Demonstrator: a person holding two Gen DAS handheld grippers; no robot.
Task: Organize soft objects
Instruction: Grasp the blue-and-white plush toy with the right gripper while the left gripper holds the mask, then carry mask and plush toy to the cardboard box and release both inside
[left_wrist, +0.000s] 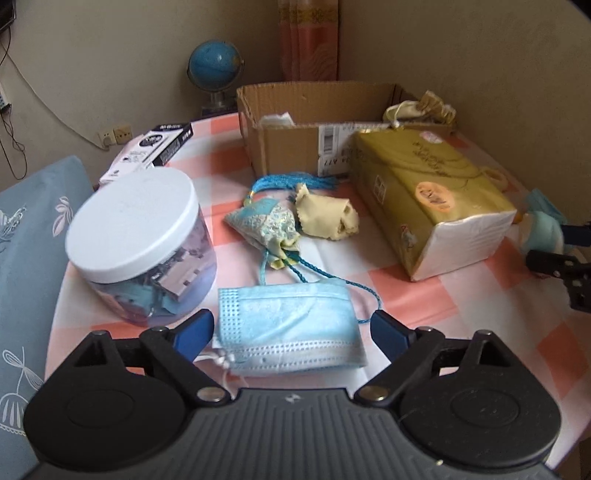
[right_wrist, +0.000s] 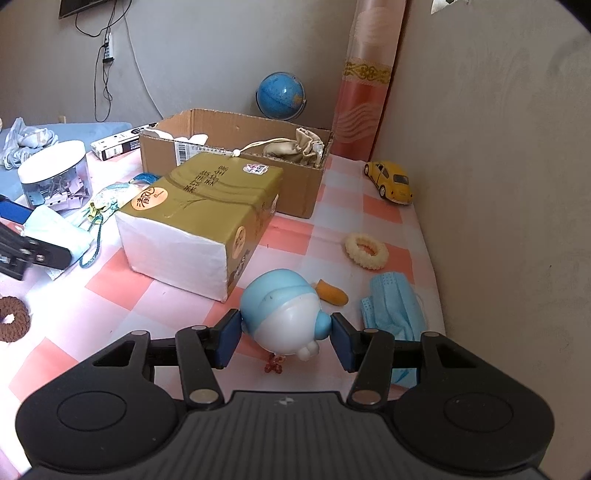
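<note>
Between left gripper jaws | face mask flat, long axis crosswise

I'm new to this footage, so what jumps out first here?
The blue and white toy clamped in the right gripper stands out first. Behind it a gold tissue pack lies in front of the open cardboard box. A blue face mask lies between the open left gripper's fingers.
</note>
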